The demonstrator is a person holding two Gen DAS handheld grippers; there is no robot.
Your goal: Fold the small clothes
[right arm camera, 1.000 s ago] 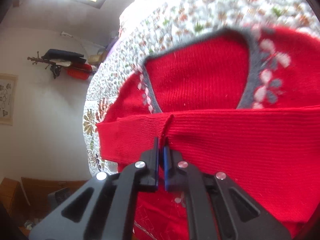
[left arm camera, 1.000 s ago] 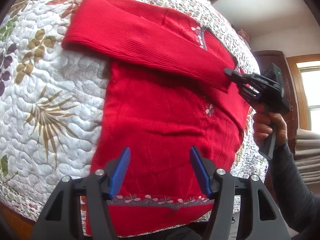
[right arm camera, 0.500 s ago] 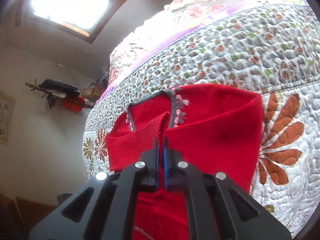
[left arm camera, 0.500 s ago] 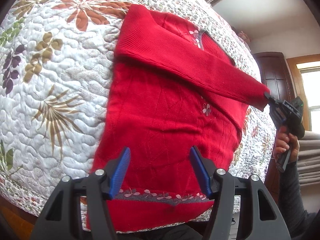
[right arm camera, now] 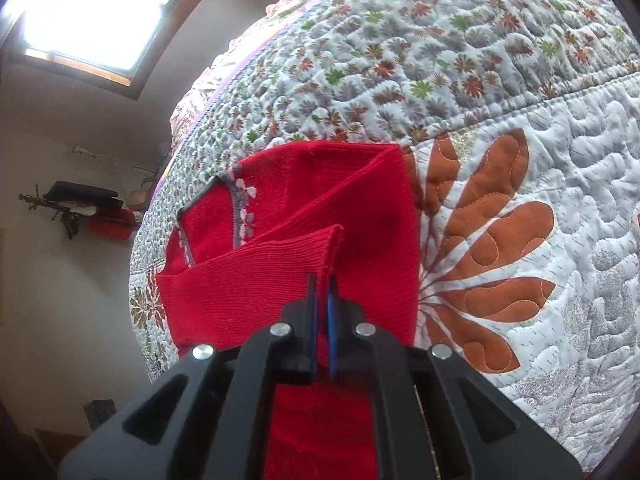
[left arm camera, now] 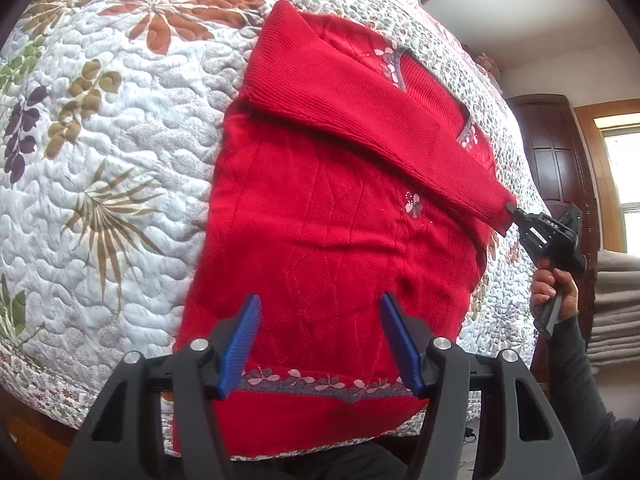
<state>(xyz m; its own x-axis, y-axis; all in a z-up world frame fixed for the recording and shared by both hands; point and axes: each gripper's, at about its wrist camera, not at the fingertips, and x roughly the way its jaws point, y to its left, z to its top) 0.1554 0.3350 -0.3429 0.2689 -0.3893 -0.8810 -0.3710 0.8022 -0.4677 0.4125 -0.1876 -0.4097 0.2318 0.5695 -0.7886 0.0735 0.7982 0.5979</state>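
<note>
My right tongs [right arm camera: 322, 280] pinch the cuff of the red sweater's sleeve [left arm camera: 360, 112], stretched diagonally across the sweater [left arm camera: 320, 240], which lies centre frame on the quilted bed [left arm camera: 100, 140]. My left tongs [left arm camera: 320, 316] hang wide apart above its hem, holding nothing. I read "DAS" on the right tongs' arm.

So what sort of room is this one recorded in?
Most likely a bedroom at home: the red sweater lies on a floral quilt over a bed, with a dark wooden cabinet and window nearby.
</note>
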